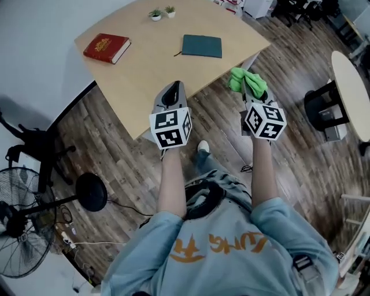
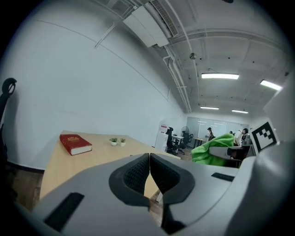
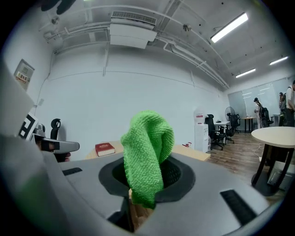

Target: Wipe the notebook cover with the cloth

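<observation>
A dark teal notebook lies flat on the wooden table, toward its far right side. My right gripper is shut on a bright green cloth, held in the air off the table's right corner; the cloth bulges up out of the jaws in the right gripper view. My left gripper hovers over the table's near edge, shut with nothing in it; its pads meet in the left gripper view. The cloth also shows at the right there.
A red book lies at the table's far left and two small potted plants at the back. A round white table stands right, a fan and a black stand left. Wood floor lies below.
</observation>
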